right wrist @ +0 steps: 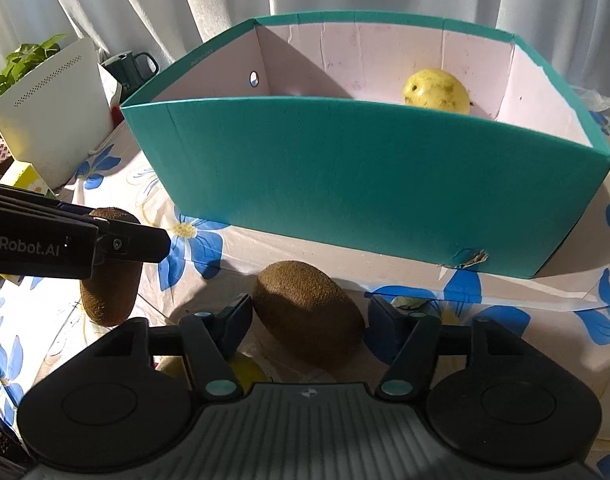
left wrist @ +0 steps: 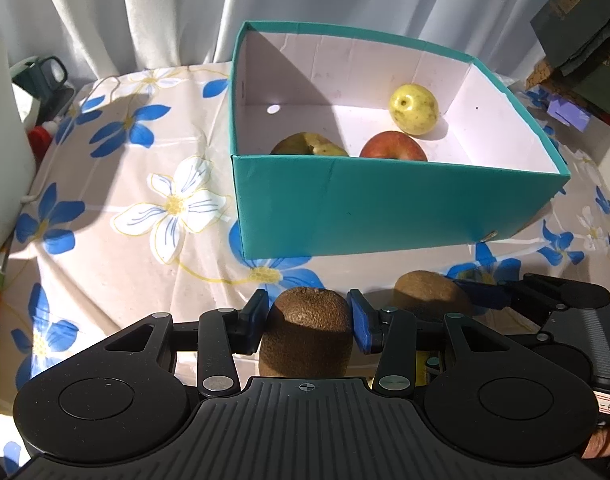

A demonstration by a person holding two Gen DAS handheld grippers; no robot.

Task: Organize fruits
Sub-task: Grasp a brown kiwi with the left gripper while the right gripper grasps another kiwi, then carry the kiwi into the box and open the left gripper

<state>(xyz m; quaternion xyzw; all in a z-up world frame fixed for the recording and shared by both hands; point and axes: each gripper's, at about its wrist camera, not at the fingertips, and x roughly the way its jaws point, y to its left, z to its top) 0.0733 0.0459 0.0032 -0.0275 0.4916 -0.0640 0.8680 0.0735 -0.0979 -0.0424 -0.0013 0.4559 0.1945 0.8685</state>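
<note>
Inside the teal box (left wrist: 385,208): yellow apple (left wrist: 413,109), red apple (left wrist: 393,146), pear (left wrist: 309,146). Your left claw (left wrist: 309,322) clamps one kiwi (left wrist: 307,336); your right claw (right wrist: 309,322) gapes around another kiwi (right wrist: 309,312) before the box.

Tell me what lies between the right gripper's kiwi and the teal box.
Only bare flowered tablecloth separates that kiwi from the teal box, per the right wrist view.

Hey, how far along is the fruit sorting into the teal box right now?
Done: a yellow fruit, a red apple and a greenish fruit sit in the teal box. In hand: the left gripper clamps one kiwi. Left: the open right gripper straddles a second kiwi on the tablecloth.
</note>
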